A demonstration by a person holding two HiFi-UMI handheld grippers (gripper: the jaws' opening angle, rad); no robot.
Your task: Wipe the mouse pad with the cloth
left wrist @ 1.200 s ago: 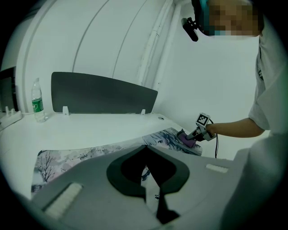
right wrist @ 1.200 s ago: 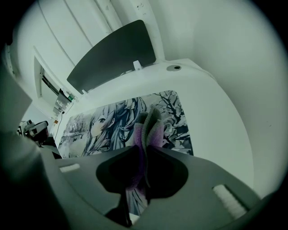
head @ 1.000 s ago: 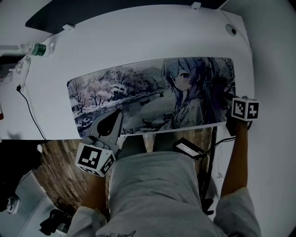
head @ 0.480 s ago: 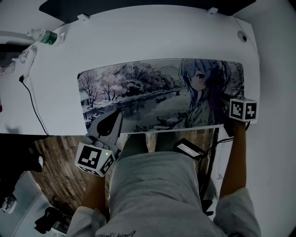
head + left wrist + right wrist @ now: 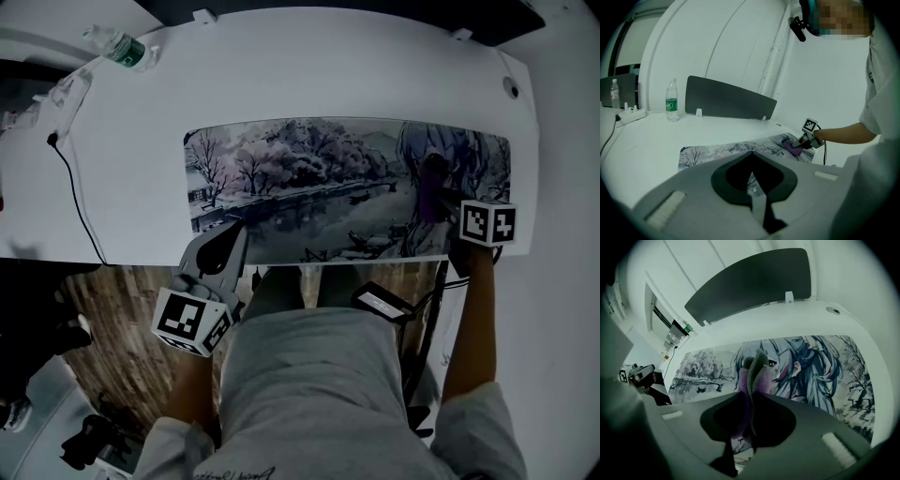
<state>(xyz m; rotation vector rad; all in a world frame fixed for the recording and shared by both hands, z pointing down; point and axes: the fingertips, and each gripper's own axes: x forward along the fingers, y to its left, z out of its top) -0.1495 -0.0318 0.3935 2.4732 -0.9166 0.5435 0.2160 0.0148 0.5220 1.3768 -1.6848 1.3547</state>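
The long mouse pad (image 5: 319, 178) with a winter scene and an anime figure lies across the white desk (image 5: 281, 66). My right gripper (image 5: 442, 204) is shut on a purple cloth (image 5: 428, 192) and presses it onto the pad's right part, over the figure. In the right gripper view the cloth (image 5: 757, 367) stands bunched between the jaws of that gripper (image 5: 751, 394). My left gripper (image 5: 234, 234) is shut and holds nothing; its tip lies over the pad's front edge near the left corner. The left gripper view shows the pad (image 5: 726, 151) and the right gripper (image 5: 805, 140) with the cloth (image 5: 792, 146).
A water bottle (image 5: 120, 49) and a power strip (image 5: 70, 89) with a black cable (image 5: 73, 187) sit at the desk's far left. A dark divider panel (image 5: 729, 99) stands along the back edge. A black device (image 5: 380, 302) hangs below the front edge, above wooden floor (image 5: 122, 309).
The desk and pad have slid right in the head view while both grippers kept their place in it. The cloth now sits farther left on the pad, over the figure.
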